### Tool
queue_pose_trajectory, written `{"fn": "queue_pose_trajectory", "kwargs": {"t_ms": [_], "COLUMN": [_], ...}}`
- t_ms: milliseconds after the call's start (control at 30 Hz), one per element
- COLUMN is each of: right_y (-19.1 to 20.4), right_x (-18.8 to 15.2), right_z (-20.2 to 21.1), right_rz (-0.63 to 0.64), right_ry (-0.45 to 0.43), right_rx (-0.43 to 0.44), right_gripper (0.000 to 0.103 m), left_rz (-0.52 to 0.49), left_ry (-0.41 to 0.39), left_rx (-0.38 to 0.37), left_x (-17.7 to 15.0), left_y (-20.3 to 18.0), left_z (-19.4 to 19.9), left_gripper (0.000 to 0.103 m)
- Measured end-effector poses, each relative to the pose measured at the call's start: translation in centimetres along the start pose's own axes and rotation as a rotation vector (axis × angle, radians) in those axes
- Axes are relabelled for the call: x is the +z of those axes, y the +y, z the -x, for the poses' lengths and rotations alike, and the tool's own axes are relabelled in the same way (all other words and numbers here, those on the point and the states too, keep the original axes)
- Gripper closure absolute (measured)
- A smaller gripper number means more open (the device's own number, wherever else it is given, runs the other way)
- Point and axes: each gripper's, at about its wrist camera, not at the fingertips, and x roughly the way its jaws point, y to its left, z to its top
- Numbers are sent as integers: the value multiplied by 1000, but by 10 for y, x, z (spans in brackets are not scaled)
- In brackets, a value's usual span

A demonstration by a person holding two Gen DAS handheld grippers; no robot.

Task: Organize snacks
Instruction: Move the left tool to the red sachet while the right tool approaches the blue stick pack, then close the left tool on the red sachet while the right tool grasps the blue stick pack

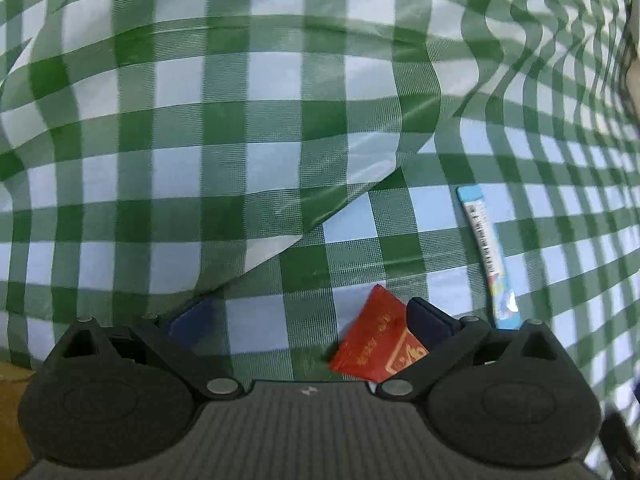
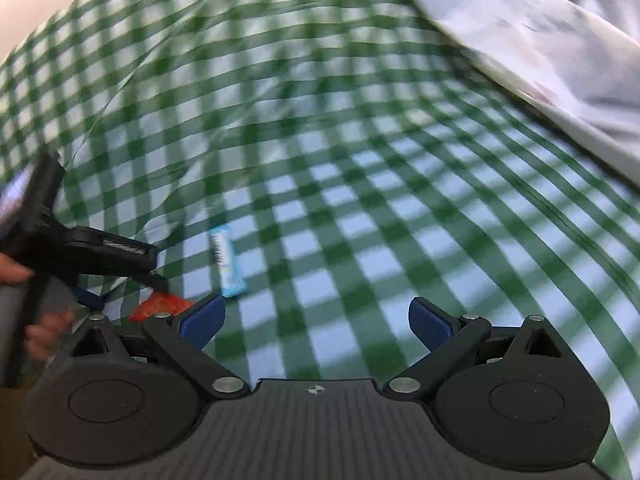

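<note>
A red snack packet (image 1: 376, 340) lies on the green checked cloth (image 1: 280, 160), just inside the right finger of my left gripper (image 1: 308, 324), whose jaws stand wide open around it. A long light-blue snack stick (image 1: 489, 256) lies to its right. In the right wrist view, which is blurred, my right gripper (image 2: 316, 320) is open and empty above the cloth (image 2: 400, 220). The blue stick (image 2: 227, 260) lies ahead to its left, and the red packet (image 2: 160, 306) shows under the left gripper (image 2: 132, 276) at the far left.
A raised fold of the checked cloth (image 1: 200, 140) fills the left and middle of the left wrist view. A grey-white fabric (image 2: 560, 60) lies at the upper right of the right wrist view. A brown surface (image 1: 12, 400) shows at the lower left.
</note>
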Motion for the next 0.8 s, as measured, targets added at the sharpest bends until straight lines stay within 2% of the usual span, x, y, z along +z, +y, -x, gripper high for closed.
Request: {"fn": "queue_pose_trajectory", "kwargs": {"t_ms": [100,200,300,367,500,533,567,600,633,667,700,767,800], "right_y": [18,27,36,43,55,56,56,54,51,51,50,47,43], "right_x": [11,16,13,9,0,0,0,2,3,5,4,0,-2], "right_z": [-36,-73,-92,-99,-120,-124,-127,-130,-130,-129,-126,-119,-115], "right_rz": [116,184,265,343,502,518,518,504,487,480,480,495,490], "right_ry": [-8,21,23,7,-6,-4,-15,-22,-21,-36,-49,-42,-40], "right_rx": [15,59,109,128,130,134,150,175,206,215,213,211,214], "right_gripper": [5,5,5,5,8,9,10,17,24,55,82,82,82], "left_rz": [64,147,196,210,241,244,240,230,216,203,205,221,206], "left_ry": [49,120,185,161,162,158,144,125,99,73,69,76,61], "left_rx": [-42,-55,-41,24,72,84,96,102,94,69,38,-34,-58], "left_x": [-4,-15,-22,-22,-15,-13,-7,-4,-4,-3,-1,-1,-2], "left_y": [3,-3,-15,-26,-40,-43,-50,-57,-62,-63,-62,-57,-56], "left_z": [7,2,-15,-17,-23,-23,-25,-23,-17,-11,-9,-3,2], "left_gripper": [0,0,0,0,0,4,12,19,40,54,59,74,76]}}
